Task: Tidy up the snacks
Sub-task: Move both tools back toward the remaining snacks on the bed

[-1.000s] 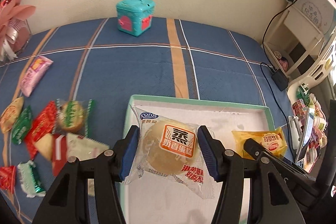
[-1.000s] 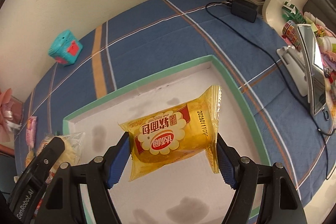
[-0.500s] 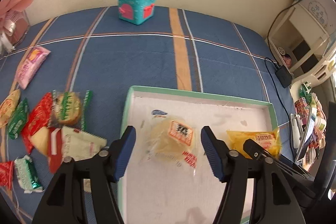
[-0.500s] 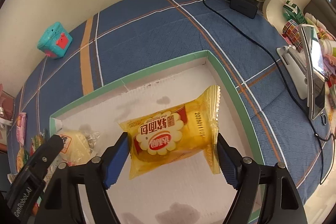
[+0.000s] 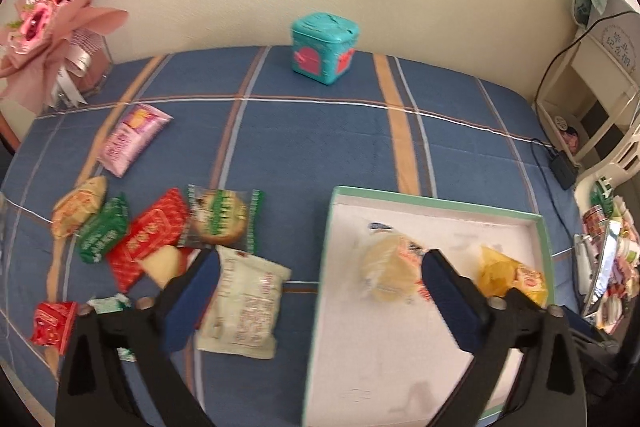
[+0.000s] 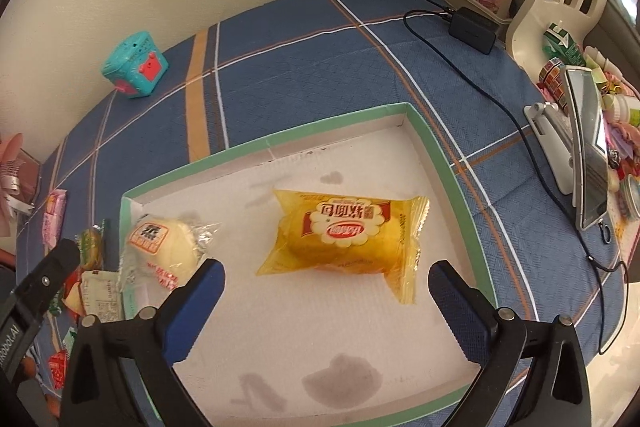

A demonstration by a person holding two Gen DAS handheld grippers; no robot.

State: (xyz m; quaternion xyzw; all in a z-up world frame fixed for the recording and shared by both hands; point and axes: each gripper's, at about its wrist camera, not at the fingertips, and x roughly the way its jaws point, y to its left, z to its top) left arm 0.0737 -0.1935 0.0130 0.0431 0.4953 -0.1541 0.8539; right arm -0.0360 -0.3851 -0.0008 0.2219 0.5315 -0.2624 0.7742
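A white tray with a green rim [image 5: 436, 201] [image 6: 280, 143] lies on the blue plaid bedspread. In it lie a steamed cake in a clear wrapper [image 5: 384, 267] [image 6: 160, 251] and a yellow bread pack [image 5: 508, 275] [image 6: 344, 231]. My left gripper [image 5: 320, 267] hangs over the tray's left edge, its jaws opening with nothing held; the cake lies just inside its right finger. My right gripper [image 6: 326, 275] hovers above the bread pack, jaws opening, pads clear of it. Several loose snacks lie left of the tray: a white pack [image 5: 244, 307], a green-wrapped biscuit [image 5: 220, 219], red packs [image 5: 152, 231], a pink pack [image 5: 132, 139].
A teal toy box [image 5: 324, 47] [image 6: 134, 65] stands by the wall. A pink bouquet [image 5: 48, 11] is at the far left. A charger and cable [image 6: 472, 23], a phone on a stand [image 6: 588, 147] and a white shelf sit to the right.
Both grippers opened wide and let go; the cake and the bread pack dropped onto the tray floor. The left gripper shifted left, bringing more of the loose snacks into view.
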